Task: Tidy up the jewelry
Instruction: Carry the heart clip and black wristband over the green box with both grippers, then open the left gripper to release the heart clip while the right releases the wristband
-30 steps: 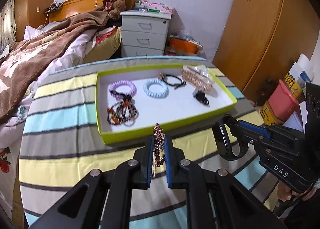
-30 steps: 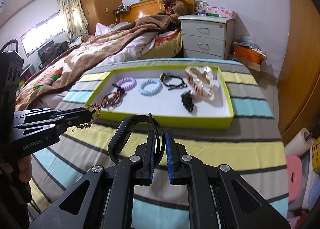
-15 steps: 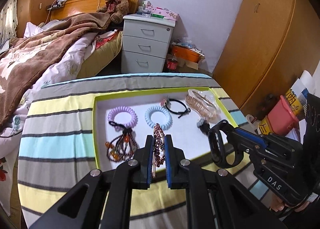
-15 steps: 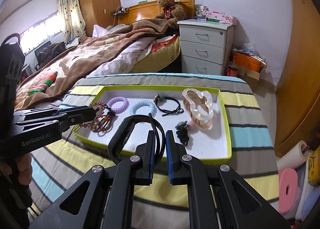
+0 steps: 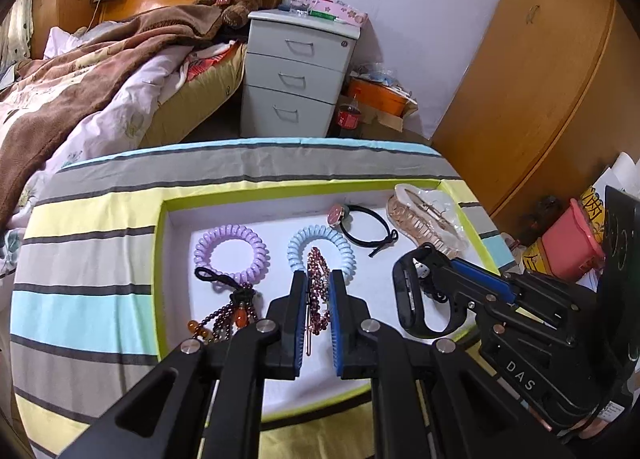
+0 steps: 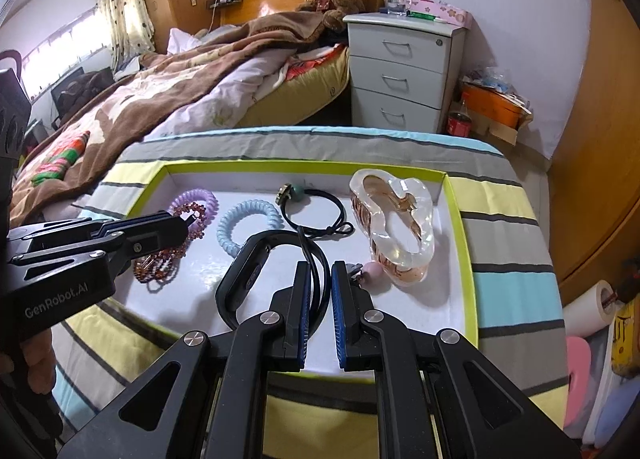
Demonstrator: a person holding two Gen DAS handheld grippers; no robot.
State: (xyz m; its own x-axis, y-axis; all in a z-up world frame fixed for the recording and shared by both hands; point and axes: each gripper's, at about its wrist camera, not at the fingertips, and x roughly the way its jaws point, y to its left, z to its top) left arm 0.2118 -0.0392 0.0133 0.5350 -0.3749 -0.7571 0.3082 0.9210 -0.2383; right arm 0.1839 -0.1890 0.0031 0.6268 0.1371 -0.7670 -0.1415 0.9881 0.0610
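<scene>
Left wrist view: left hand-held gripper point(image 5: 317, 301) clamped on beaded bracelet point(image 5: 316, 299), over tray point(image 5: 158, 259) middle, near blue coil tie point(image 5: 320, 249). Right hand-held gripper point(image 6: 319, 291) pinching black wristband point(image 6: 256, 271), over tray's near right part. Already lying inside: purple coil tie point(image 5: 230, 253), black hair tie point(image 5: 366, 225), clear claw clip point(image 6: 394, 227). Left, by the look of it: setting both held pieces down in tray.
</scene>
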